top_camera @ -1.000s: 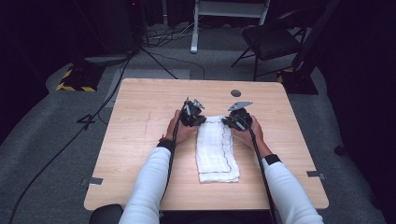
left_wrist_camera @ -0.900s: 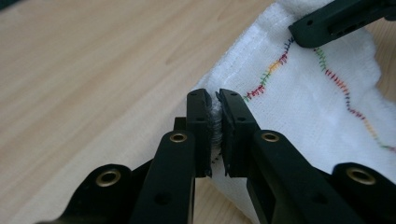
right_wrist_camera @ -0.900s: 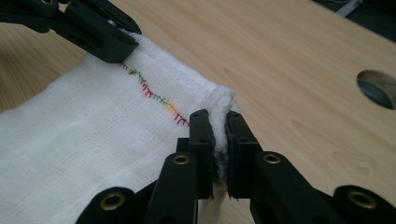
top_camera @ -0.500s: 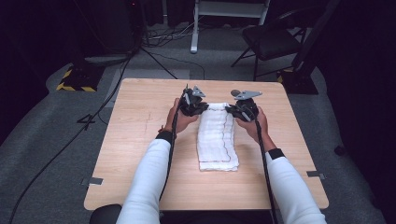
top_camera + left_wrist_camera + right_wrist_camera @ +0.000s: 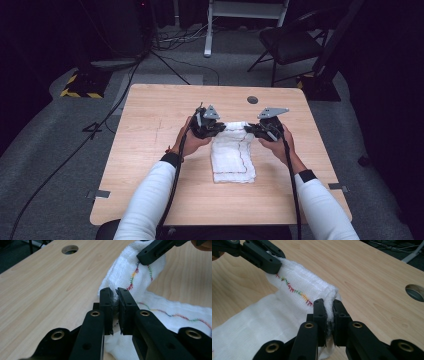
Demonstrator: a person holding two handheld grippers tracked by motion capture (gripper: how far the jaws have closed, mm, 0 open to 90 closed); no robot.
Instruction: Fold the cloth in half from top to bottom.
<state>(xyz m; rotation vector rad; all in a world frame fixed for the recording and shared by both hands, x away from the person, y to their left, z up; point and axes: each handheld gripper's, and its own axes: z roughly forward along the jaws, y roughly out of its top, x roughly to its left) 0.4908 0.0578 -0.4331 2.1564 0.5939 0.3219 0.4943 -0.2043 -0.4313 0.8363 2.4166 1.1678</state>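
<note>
White cloth (image 5: 232, 155) lying at table (image 5: 150, 130) centre, far edge raised off the surface. Left gripper (image 5: 216, 128) pinching far-left corner, jaws clamped tight. Right gripper (image 5: 252, 131) pinching far-right corner, jaws likewise clamped.

Overall light: the wooden table (image 5: 150, 150) is evenly lit from above; the floor and room around it fall off into near black.
Shadows: soft and short under the forearms.
Glare: the white cloth (image 5: 150, 307) is close to blown out, its weave faint.
Focus: in both gripper views the nearest black jaw bases are soft, and the far table edge blurs.
High view: grainy, low in detail.
</note>
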